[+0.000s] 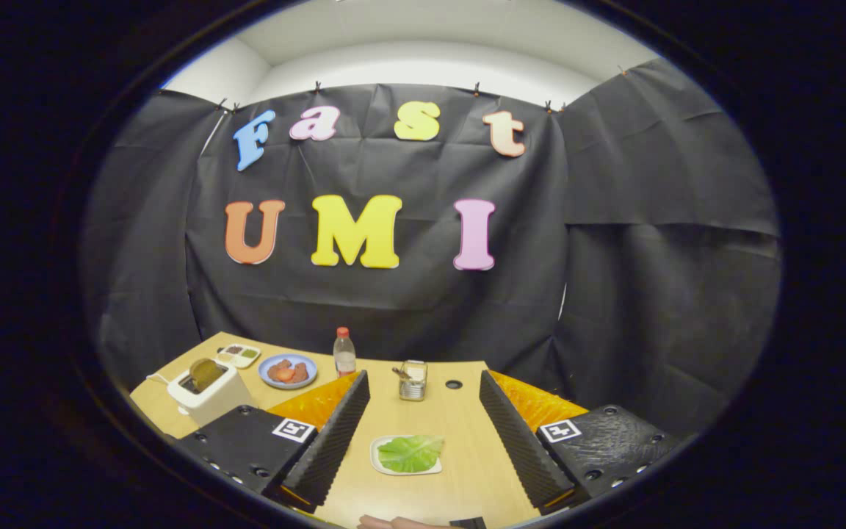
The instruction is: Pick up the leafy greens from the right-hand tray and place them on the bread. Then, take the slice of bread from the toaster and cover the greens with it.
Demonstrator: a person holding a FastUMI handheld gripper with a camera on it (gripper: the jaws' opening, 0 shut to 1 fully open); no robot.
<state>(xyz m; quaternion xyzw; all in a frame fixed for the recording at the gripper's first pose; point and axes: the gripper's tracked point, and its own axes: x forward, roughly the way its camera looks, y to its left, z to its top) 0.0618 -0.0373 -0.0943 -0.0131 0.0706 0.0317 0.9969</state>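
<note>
A green leaf lies on a small white tray on the wooden table, between my two fingers and well below them. My gripper is open, with nothing between its fingers. To the left, beyond the left finger, stands a white toaster with a browned slice of bread sticking up out of its slot. Behind the toaster, a blue plate carries reddish slices of food.
A clear bottle with a red cap stands at the table's back edge. A small glass holder with utensils sits beyond the fingers, next to a round hole in the tabletop. A small divided dish lies at the far left.
</note>
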